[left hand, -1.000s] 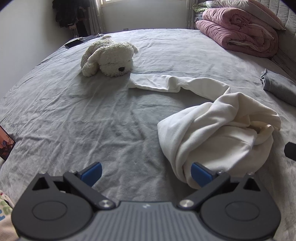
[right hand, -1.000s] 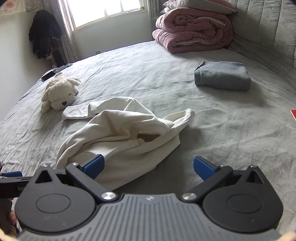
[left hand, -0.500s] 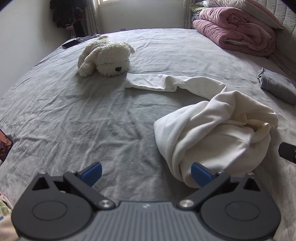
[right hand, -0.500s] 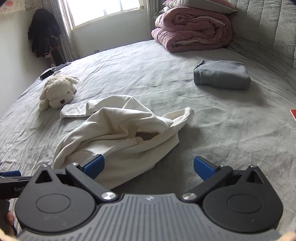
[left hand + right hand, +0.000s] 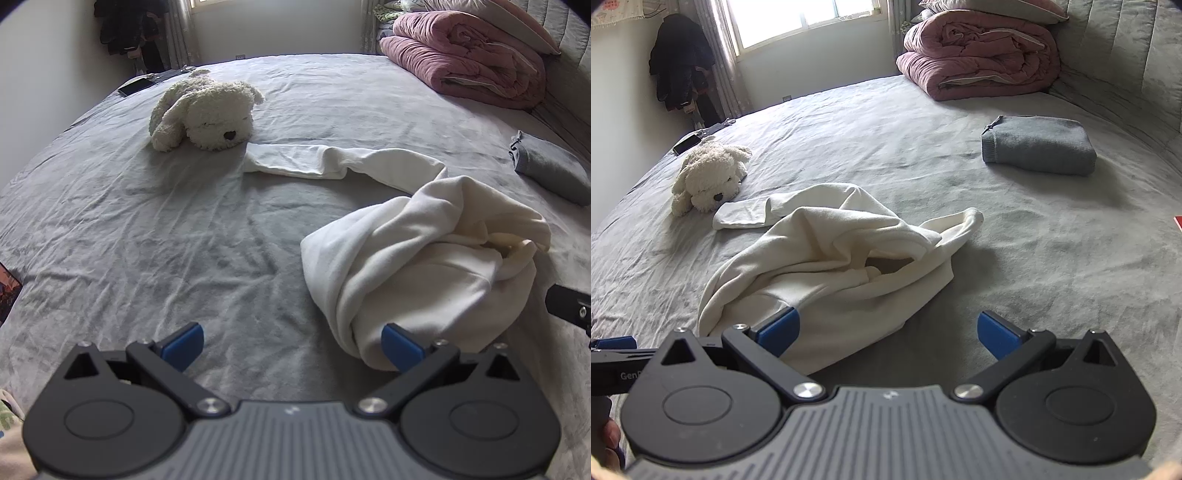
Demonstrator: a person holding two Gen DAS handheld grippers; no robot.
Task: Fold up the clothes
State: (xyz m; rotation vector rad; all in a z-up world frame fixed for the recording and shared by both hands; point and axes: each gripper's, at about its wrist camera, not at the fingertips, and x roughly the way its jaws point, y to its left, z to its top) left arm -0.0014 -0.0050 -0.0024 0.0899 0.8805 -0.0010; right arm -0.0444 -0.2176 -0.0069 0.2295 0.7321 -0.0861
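Both sets of fingers are spread wide and hold nothing. The left gripper (image 5: 291,345) has the crumpled white top (image 5: 424,266) at its right finger. The right gripper (image 5: 888,332) has it at its left finger. The top lies on the grey bed (image 5: 1034,236), a toy dog (image 5: 707,177) further back

bed (image 5: 1015,236): wrinkled grey sheet | window (image 5: 798,18): bright daylight, curtains | walls: pale | headboard (image 5: 1126,48): grey, padded | corner: dark clothes (image 5: 679,62) hanging
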